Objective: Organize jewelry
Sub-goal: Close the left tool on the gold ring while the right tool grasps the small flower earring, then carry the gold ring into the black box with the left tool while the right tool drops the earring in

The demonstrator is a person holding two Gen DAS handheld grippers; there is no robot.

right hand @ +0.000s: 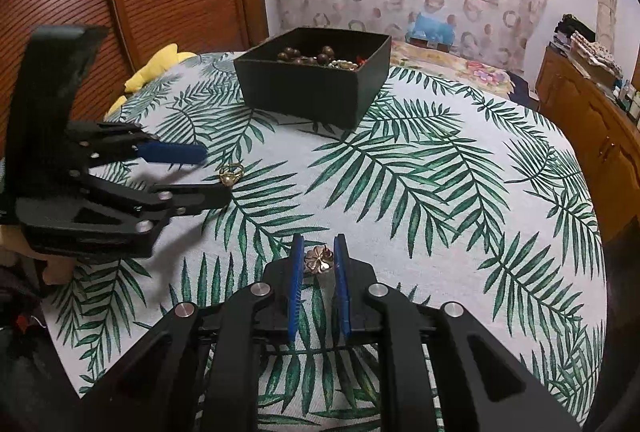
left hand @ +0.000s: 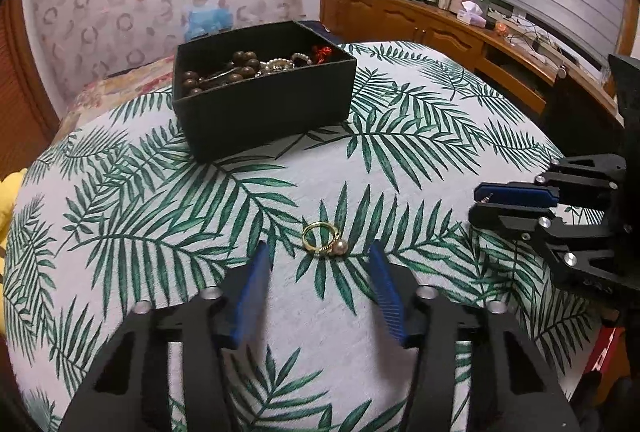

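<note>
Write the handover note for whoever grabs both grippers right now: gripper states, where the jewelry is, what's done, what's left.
Left gripper: open, jaws either side of the gold ring lying on the leaf-print tablecloth; pads not on it.
Right gripper: shut on the flower earring, at cloth level.
Black box: at the far side of the table, already holding wooden beads and pearls.
Left to do: close on the ring, carry both ring and earring into the box.
</note>
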